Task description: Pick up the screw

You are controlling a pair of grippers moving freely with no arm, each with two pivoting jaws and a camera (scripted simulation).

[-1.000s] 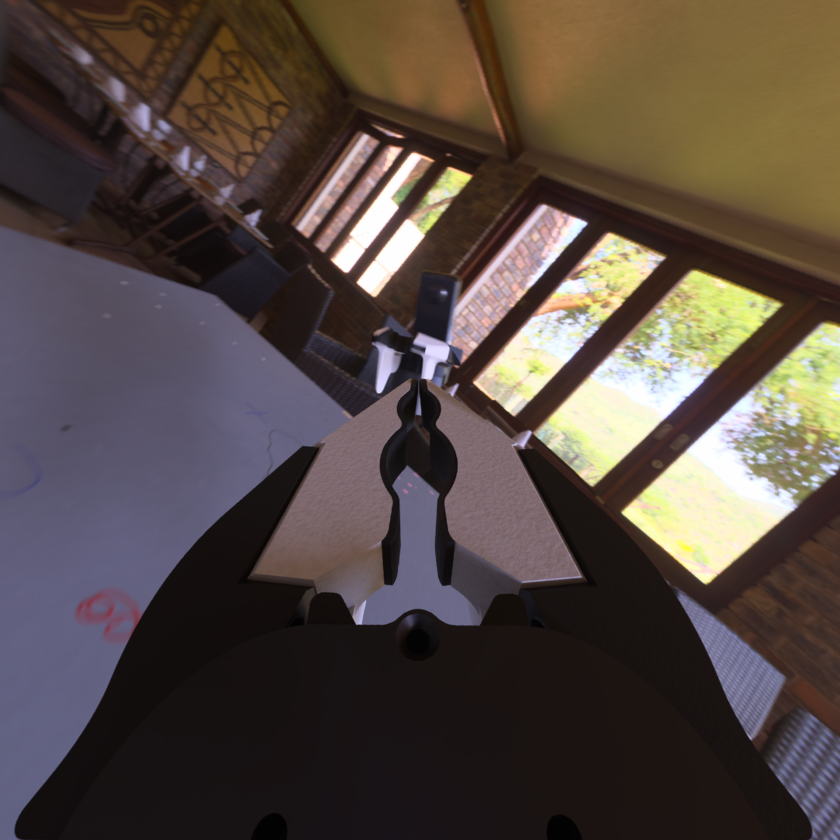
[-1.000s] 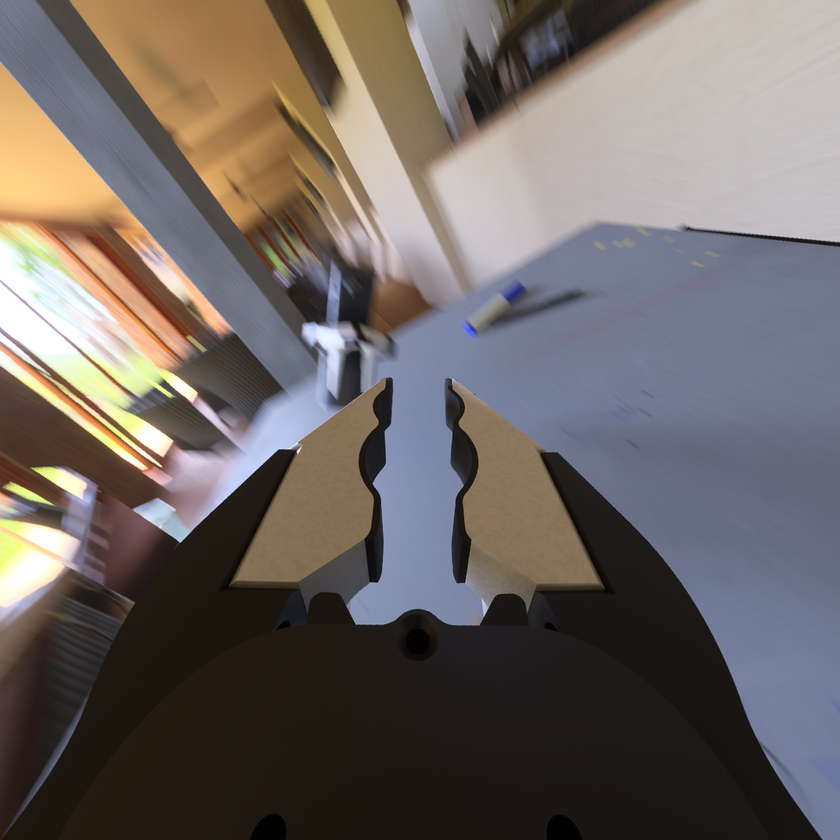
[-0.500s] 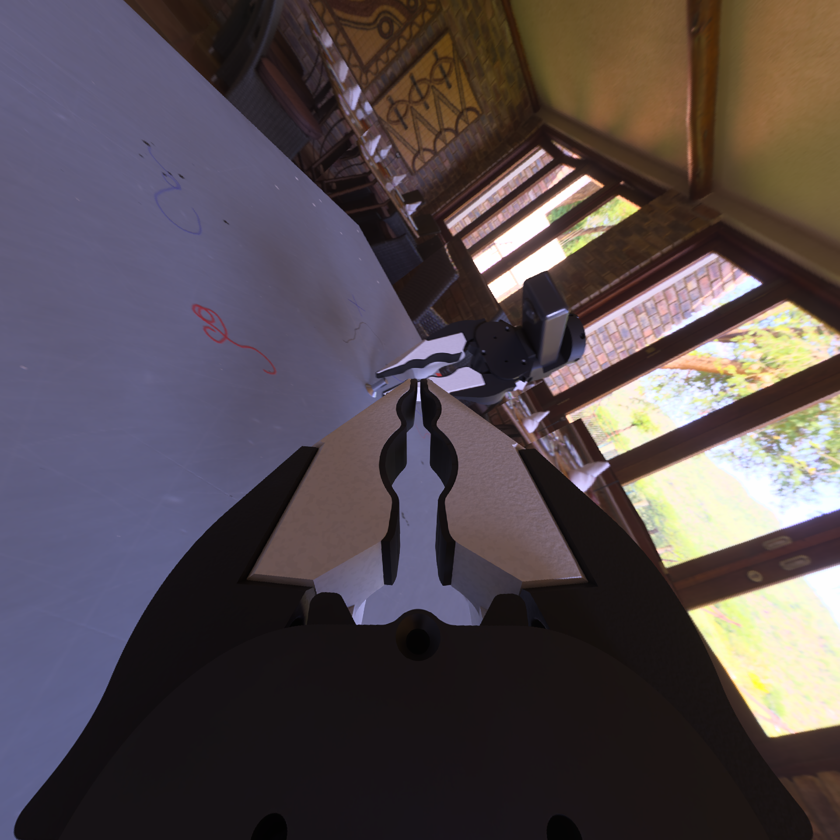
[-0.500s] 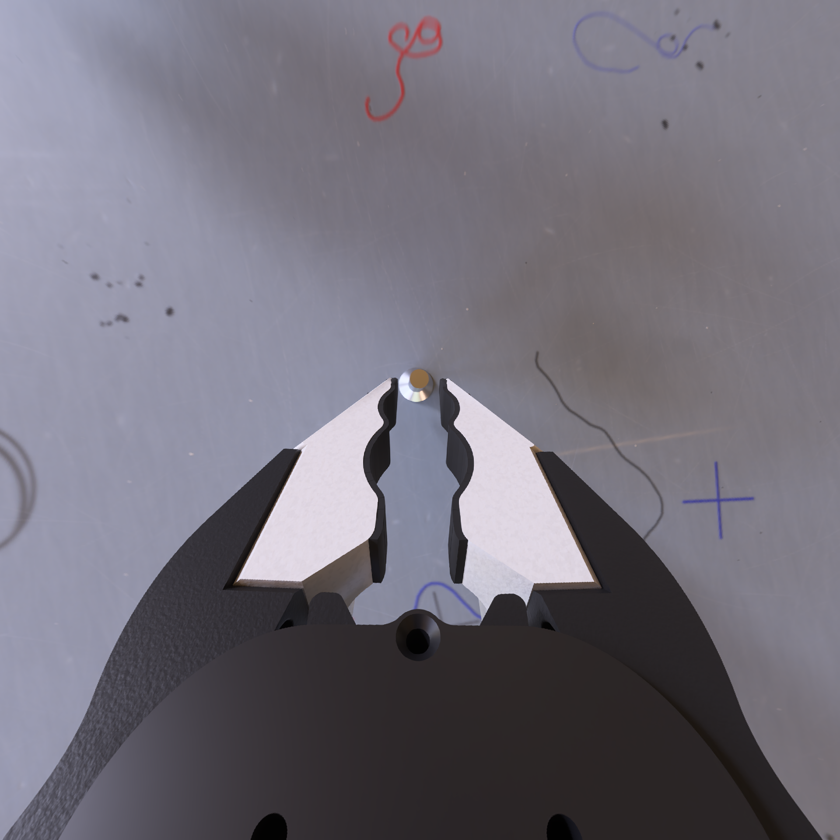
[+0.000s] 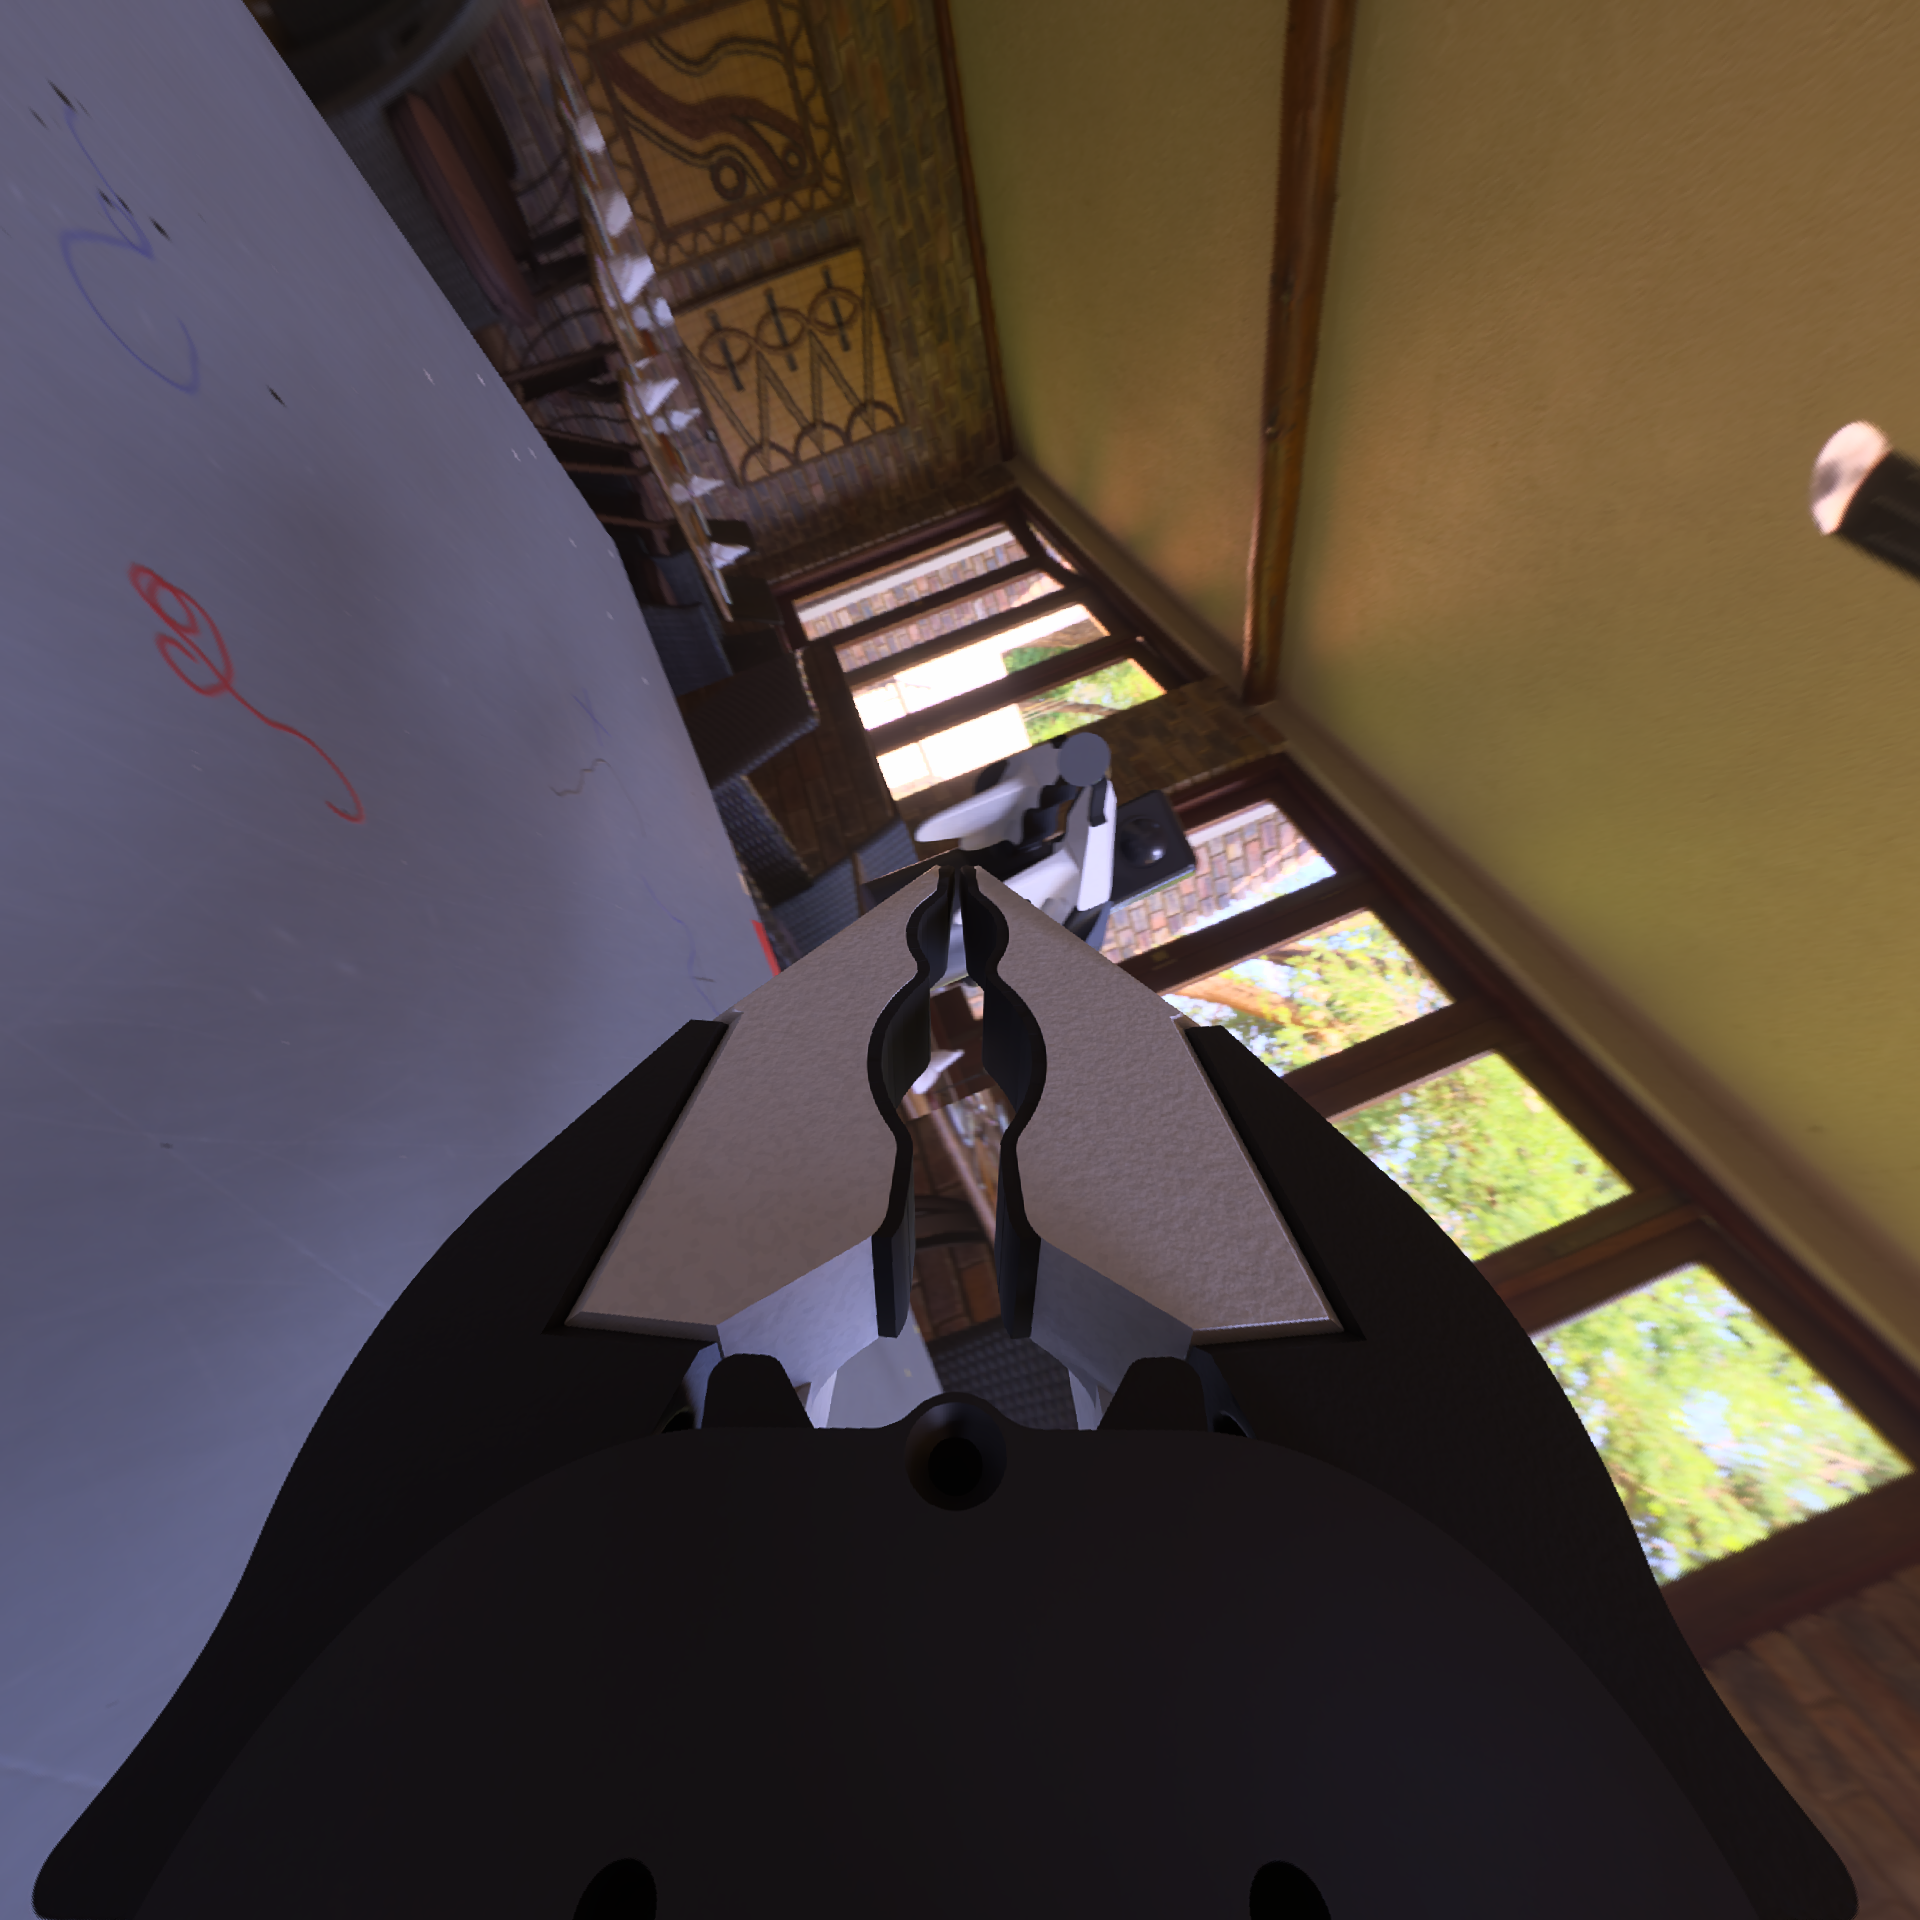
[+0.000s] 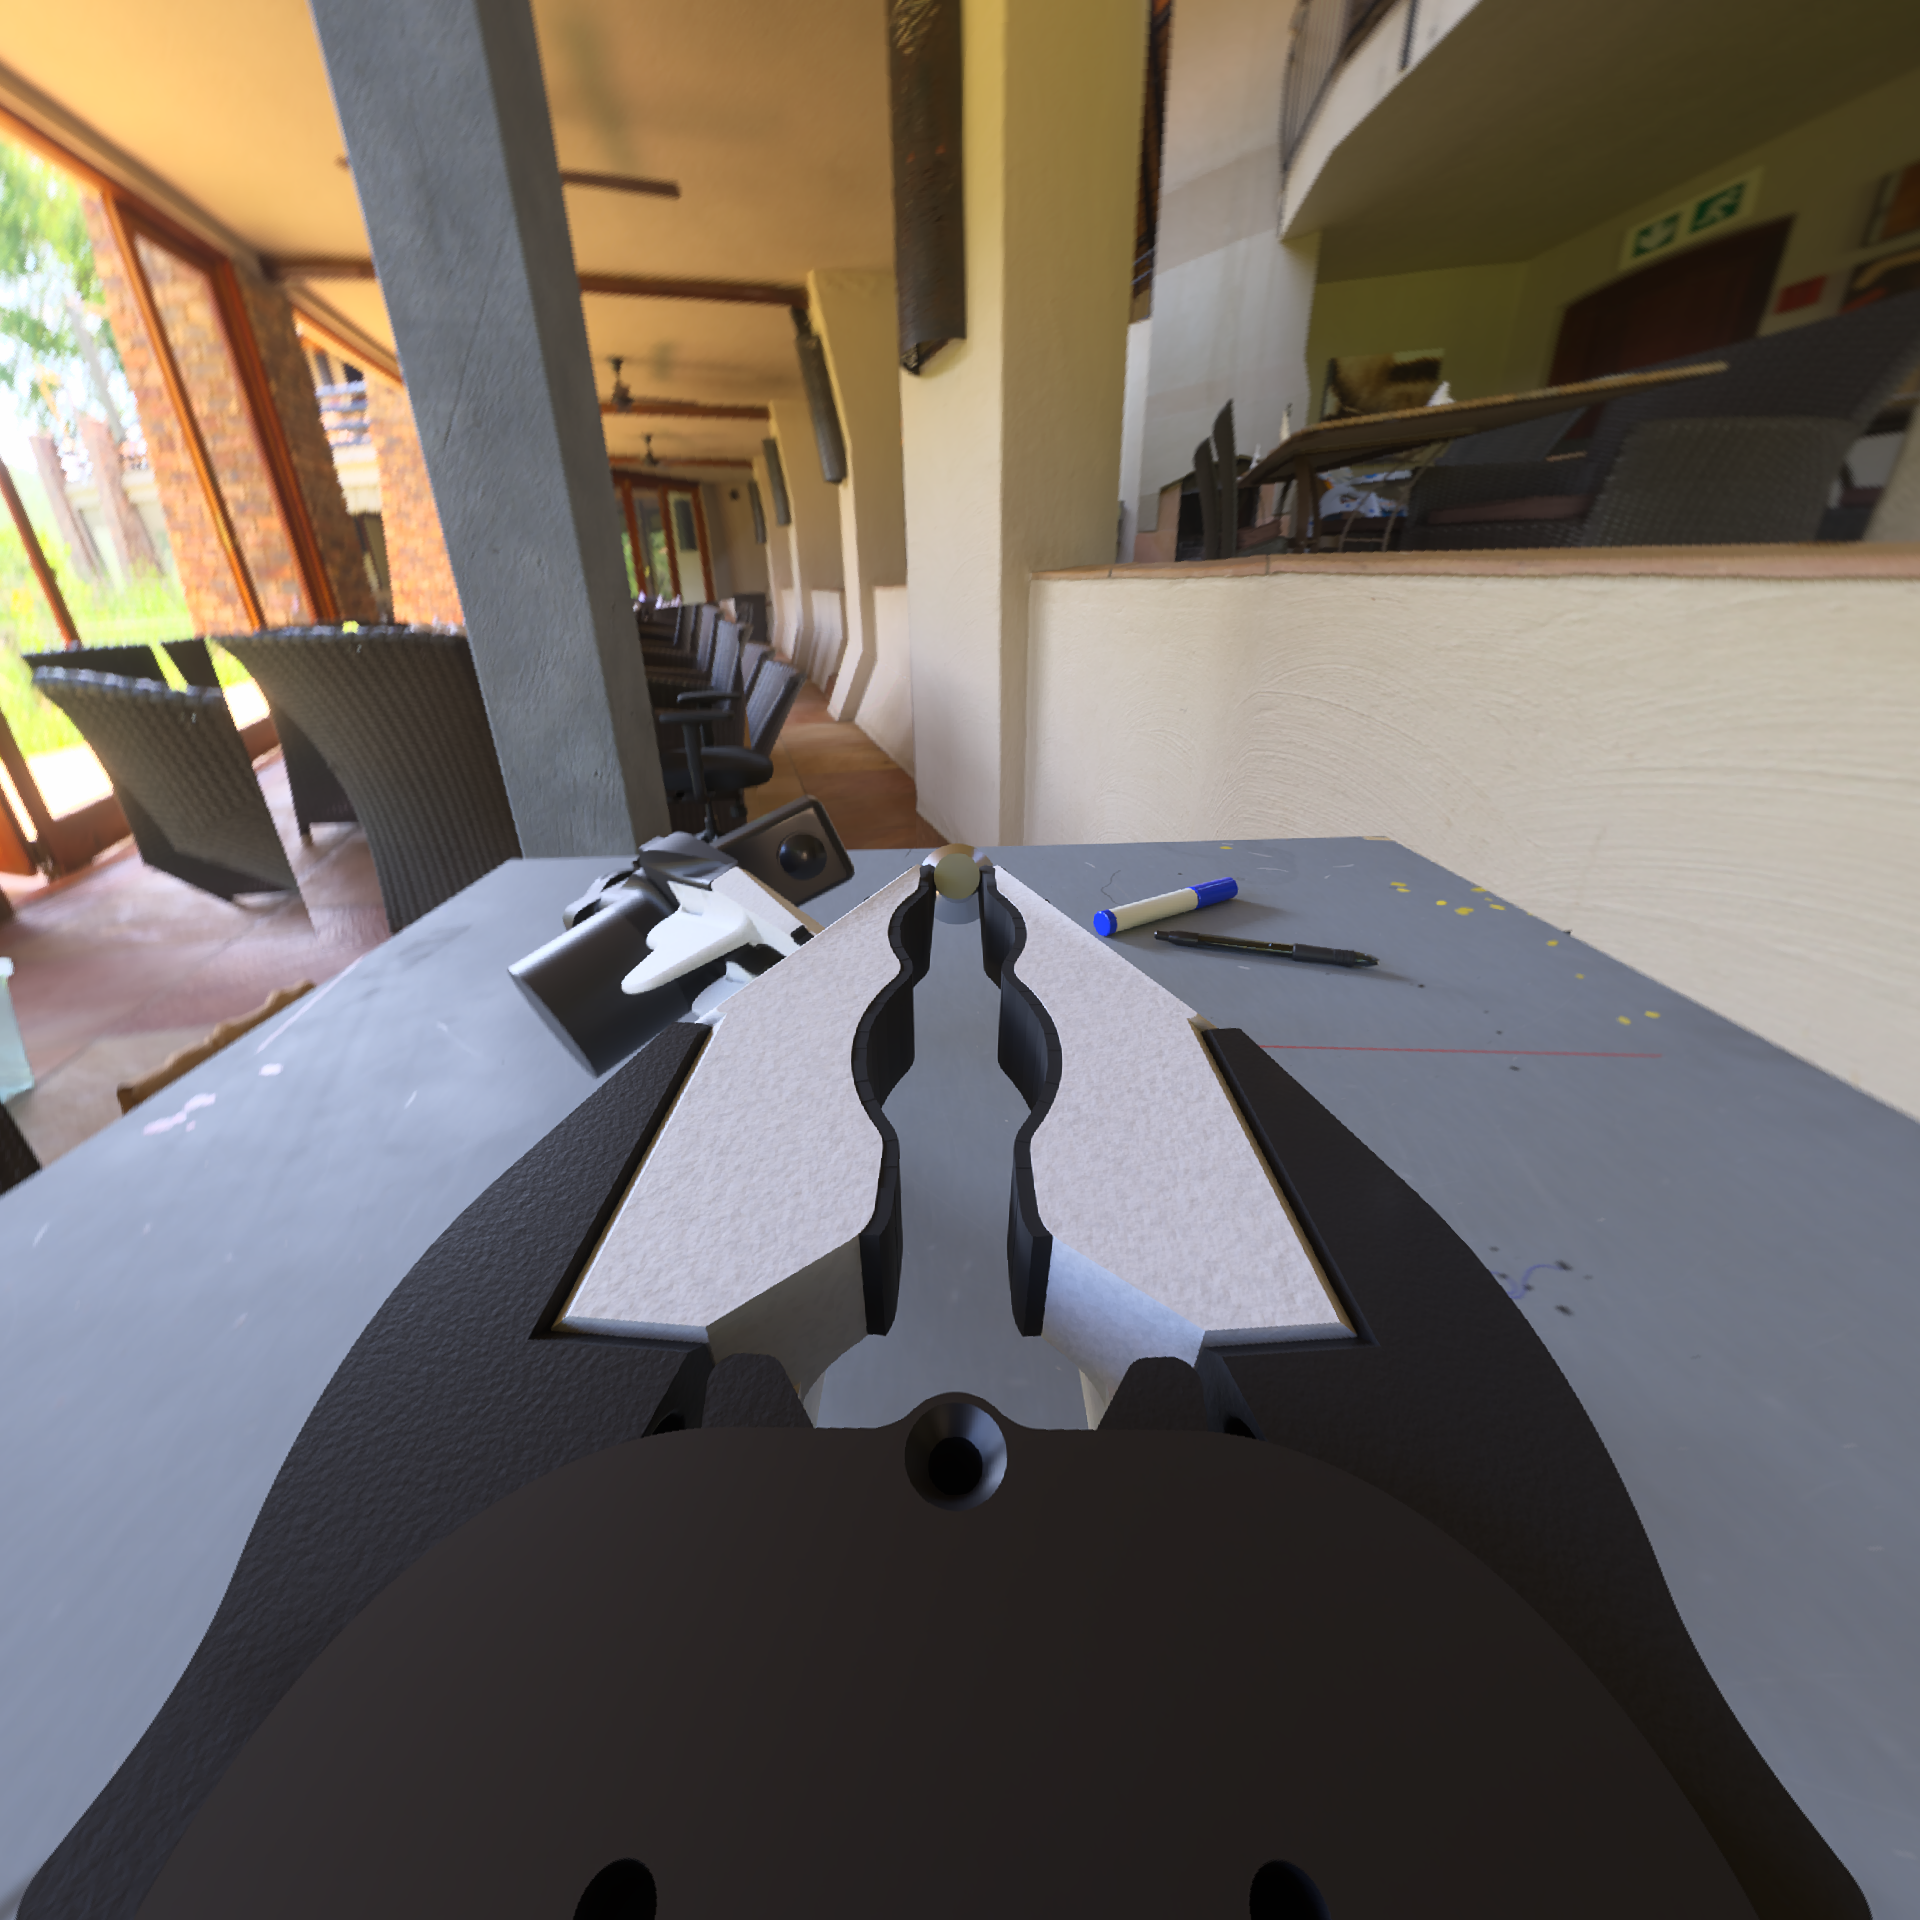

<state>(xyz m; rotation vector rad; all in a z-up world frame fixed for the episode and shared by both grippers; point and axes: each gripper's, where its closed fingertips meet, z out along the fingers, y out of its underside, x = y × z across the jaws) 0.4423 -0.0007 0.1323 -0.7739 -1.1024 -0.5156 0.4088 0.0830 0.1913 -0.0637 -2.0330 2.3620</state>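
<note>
Grey bench (image 6: 1558, 1143) in a veranda dining hall, carrying a blue-capped marker (image 6: 1166, 905) and a black pen (image 6: 1265, 948) lying near each other. Right claw (image 6: 957, 883): tips clamped on the screw (image 6: 955, 871), held above the bench. Left claw (image 5: 958, 883): tips together, gripping nothing, tilted beside the bench edge.

The flat grey tabletop (image 6: 1558, 1143) carries red and blue scribbles and yellow flecks. A white marker with blue cap (image 6: 1166, 905) and a slim black pen (image 6: 1265, 948) lie there. The black gripper's white textured fingers (image 6: 1122, 1091) frame a pale silvery round-headed screw (image 6: 955, 871).
</note>
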